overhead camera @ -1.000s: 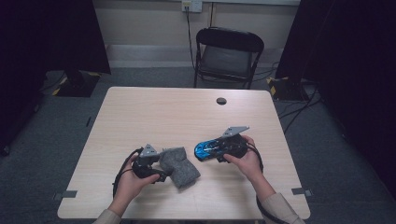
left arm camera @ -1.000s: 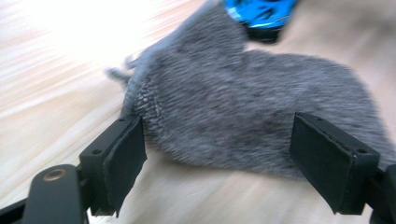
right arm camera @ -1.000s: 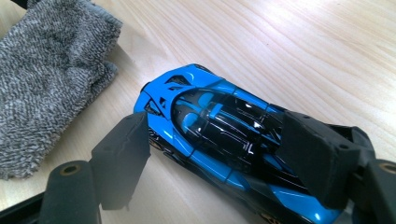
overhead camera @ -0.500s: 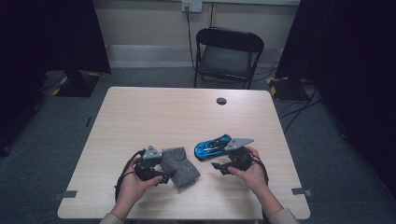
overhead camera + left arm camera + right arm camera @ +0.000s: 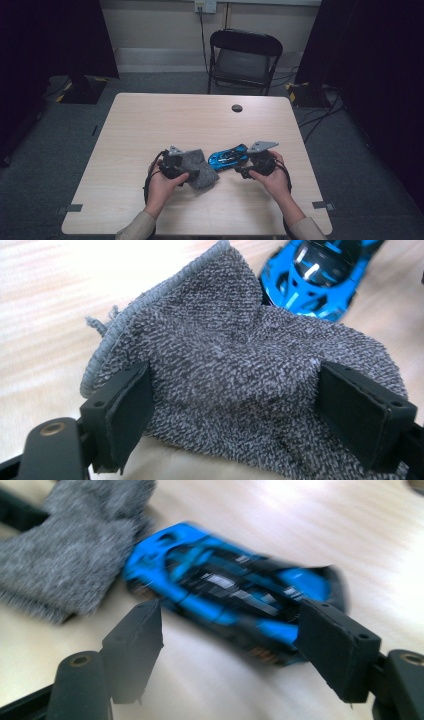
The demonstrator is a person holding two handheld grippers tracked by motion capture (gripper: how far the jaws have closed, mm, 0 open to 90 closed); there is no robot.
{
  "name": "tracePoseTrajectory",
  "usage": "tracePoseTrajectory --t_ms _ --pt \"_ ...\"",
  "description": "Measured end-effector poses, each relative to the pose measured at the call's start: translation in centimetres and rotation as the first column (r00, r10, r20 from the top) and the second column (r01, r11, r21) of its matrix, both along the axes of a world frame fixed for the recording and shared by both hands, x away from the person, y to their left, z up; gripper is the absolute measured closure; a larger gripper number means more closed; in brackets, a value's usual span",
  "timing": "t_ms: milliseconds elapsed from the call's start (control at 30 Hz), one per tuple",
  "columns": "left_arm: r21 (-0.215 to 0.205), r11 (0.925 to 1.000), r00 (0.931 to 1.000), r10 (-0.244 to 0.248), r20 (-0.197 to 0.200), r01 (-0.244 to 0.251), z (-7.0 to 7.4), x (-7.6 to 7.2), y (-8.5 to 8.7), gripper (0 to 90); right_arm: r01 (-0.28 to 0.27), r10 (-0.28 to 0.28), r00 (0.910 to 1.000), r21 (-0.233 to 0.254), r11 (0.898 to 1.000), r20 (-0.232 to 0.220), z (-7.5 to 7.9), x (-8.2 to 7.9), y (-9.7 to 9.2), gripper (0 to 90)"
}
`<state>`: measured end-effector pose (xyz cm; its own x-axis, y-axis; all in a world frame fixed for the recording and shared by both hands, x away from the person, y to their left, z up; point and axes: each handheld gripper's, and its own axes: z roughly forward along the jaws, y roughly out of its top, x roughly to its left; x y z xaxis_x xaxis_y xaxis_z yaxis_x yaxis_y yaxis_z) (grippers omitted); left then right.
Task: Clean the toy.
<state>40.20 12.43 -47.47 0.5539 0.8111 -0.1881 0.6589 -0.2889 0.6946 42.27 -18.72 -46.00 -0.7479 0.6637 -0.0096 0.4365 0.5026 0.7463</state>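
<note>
A grey terry cloth (image 5: 201,167) lies bunched on the table, its far corner touching the nose of a blue toy car (image 5: 227,156). My left gripper (image 5: 192,174) has the cloth (image 5: 235,355) spanning from one pad to the other and touching both. Its jaws have just been opening a little, and the cloth stays between them. The car (image 5: 315,270) sits just beyond the cloth. My right gripper (image 5: 241,171) stands open just on the near side of the car. In the right gripper view the blurred car (image 5: 225,590) lies slantwise just ahead of the gripper's (image 5: 235,640) spread pads.
The light wooden table (image 5: 165,120) has a small dark round object (image 5: 237,108) near its far edge. A black folding chair (image 5: 244,57) stands behind the table. Dark curtains and cables flank the room.
The left gripper and the cloth have slid right and away, up against the car. The right gripper has drawn back toward the person from beside the car.
</note>
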Motion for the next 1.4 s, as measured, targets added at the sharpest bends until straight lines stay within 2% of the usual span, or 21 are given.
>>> tracePoseTrajectory --t_ms 100,167,233,300,467,533,600,633,667,767,833,867,900,933,1000,1033,1100,1200,1233,1333,1400 --pt "-0.006 0.9999 0.9998 0.011 0.018 -0.011 0.4 0.6 -0.1 16.3 0.076 -0.076 0.9971 0.0 0.997 -0.004 -0.2 1.5 -0.6 26.4" --pt "-0.014 0.9998 0.9993 0.015 0.034 -0.015 0.9 0.6 0.0 17.7 0.12 -0.119 0.9928 0.023 0.993 -0.01 -0.3 2.4 -1.3 28.3" --pt "-0.007 0.9998 0.9988 0.017 0.046 -0.017 1.3 0.7 0.1 19.3 0.135 -0.134 0.9907 0.032 0.99 -0.023 -0.3 3.0 -1.8 32.9" --pt "0.008 0.9997 0.9985 0.023 0.049 -0.024 1.4 0.8 0.1 20.3 0.145 -0.145 0.9893 0.018 0.989 -0.011 -0.3 3.2 -2.1 35.7" --pt "0.021 0.9978 0.998 0.062 0.009 -0.063 0.7 1.6 -0.4 18.9 0.174 -0.174 0.9845 -0.014 0.985 -0.02 -0.6 3.6 -2.4 45.2" --pt "0.023 0.9976 0.9979 0.065 0.006 -0.065 0.2 1.9 -0.9 17.8 0.188 -0.187 0.9811 0.023 0.982 -0.05 -1.2 3.6 -2.6 51.6" --pt "0.028 0.9978 0.9982 0.06 0.006 -0.06 0.1 1.9 -1.0 16.7 0.184 -0.183 0.9819 0.032 0.982 -0.05 -1.3 3.6 -2.6 52.8" --pt "0.046 0.9969 0.998 0.064 -0.004 -0.064 -0.3 2.1 -1.3 15.9 0.174 -0.171 0.9835 0.05 0.983 -0.058 -1.4 3.5 -2.5 59.0" --pt "0.041 0.9966 0.9973 0.072 -0.01 -0.072 -0.5 2.3 -1.5 15.7 0.174 -0.171 0.9837 0.046 0.984 -0.056 -1.4 3.5 -2.4 59.0" --pt "0.062 0.9973 0.9992 0.039 -0.01 -0.039 -1.1 2.6 -1.7 14.9 0.173 -0.171 0.984 0.029 0.985 -0.05 -1.2 3.4 -2.1 59.1" --pt "0.077 0.997 1.0 0.005 0.007 -0.005 -1.2 2.7 -1.8 19.8 0.177 -0.175 0.983 0.035 0.984 -0.056 -1.3 3.4 -2.1 59.5" --pt "0.077 0.997 1.0 0.005 0.007 -0.005 -1.2 2.7 -1.8 23.6 0.174 -0.172 0.9837 0.035 0.984 -0.053 -1.3 3.4 -2.0 59.5" --pt "0.065 0.9976 0.9997 -0.023 0.012 0.023 -1.2 2.7 -1.8 23.6 0.174 -0.172 0.9837 0.035 0.984 -0.053 -1.3 3.4 -2.0 59.5" --pt "0.034 0.9971 0.9976 -0.068 0.011 0.068 -1.2 2.5 -1.8 43.8 0.178 -0.176 0.9831 0.038 0.983 -0.05 -1.3 3.3 -1.9 59.6" --pt "0.014 0.9957 0.9958 -0.091 0.01 0.091 -1.3 2.3 -1.7 50.9 0.18 -0.178 0.9828 0.035 0.983 -0.049 -1.3 3.3 -1.9 59.6" --pt "0.01 0.9944 0.9945 -0.105 0.009 0.105 -1.3 2.2 -1.6 58.7 0.182 -0.18 0.9825 0.034 0.983 -0.048 -1.3 3.2 -1.9 59.7" --pt "0.001 0.9923 0.9923 -0.124 0.013 0.124 -1.3 2.0 -1.5 63.5 0.181 -0.18 0.9826 0.033 0.983 -0.048 -1.3 3.3 -1.9 59.8" --pt "0.005 0.9891 0.989 -0.147 0.011 0.147 -1.2 1.7 -1.2 64.5 0.181 -0.179 0.9827 0.036 0.983 -0.047 -1.3 3.3 -1.9 59.8" --pt "0.023 0.9832 0.9833 -0.182 0.011 0.181 -0.9 1.5 -1.2 65.3 0.178 -0.176 0.9833 0.038 0.983 -0.045 -1.4 3.2 -1.9 59.8" --pt "0.061 0.9715 0.9732 -0.23 0.006 0.229 -0.4 1.0 -0.9 67.3 0.185 -0.182 0.9818 0.043 0.982 -0.052 -1.4 3.3 -2.0 59.9" --pt "0.064 0.9688 0.9706 -0.24 0.008 0.239 -0.1 0.8 -0.4 67.9 0.184 -0.182 0.982 0.036 0.982 -0.05 -1.3 3.3 -2.0 59.9"
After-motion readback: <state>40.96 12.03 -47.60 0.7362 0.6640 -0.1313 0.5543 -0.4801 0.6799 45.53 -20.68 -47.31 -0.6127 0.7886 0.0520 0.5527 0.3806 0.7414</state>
